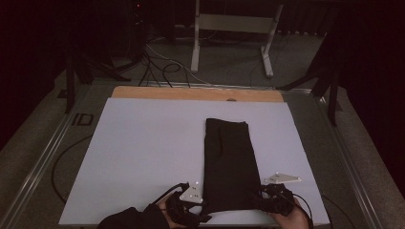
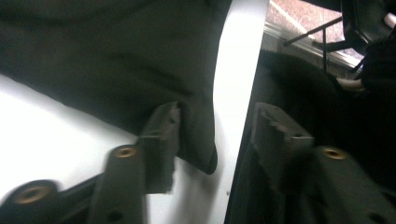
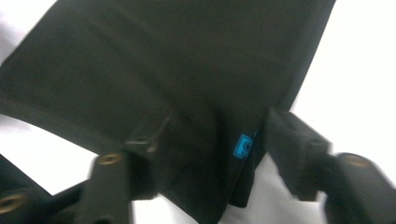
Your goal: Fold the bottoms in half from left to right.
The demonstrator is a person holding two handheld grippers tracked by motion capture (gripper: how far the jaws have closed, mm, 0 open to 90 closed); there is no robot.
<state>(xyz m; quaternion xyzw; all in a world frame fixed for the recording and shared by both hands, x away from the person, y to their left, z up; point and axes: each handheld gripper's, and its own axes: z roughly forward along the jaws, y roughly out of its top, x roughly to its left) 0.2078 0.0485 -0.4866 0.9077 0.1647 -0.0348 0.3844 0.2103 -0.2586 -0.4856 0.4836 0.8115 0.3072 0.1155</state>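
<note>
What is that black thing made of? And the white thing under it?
The black thing looks like soft woven cloth, matte: it lies folded flat, with creases, stitched hems and a small blue tag. The white sheet looks like smooth paper or plastic board; hard to say which.

My high camera looks forward and down over the whole tabletop (image 1: 143, 143). Each claw camera sits very close above the near corners of the black cloth (image 1: 229, 157), which all views share.

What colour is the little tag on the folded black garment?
Bright blue. The tag sits near the corner of the black garment, clearest in the right gripper view.
</note>
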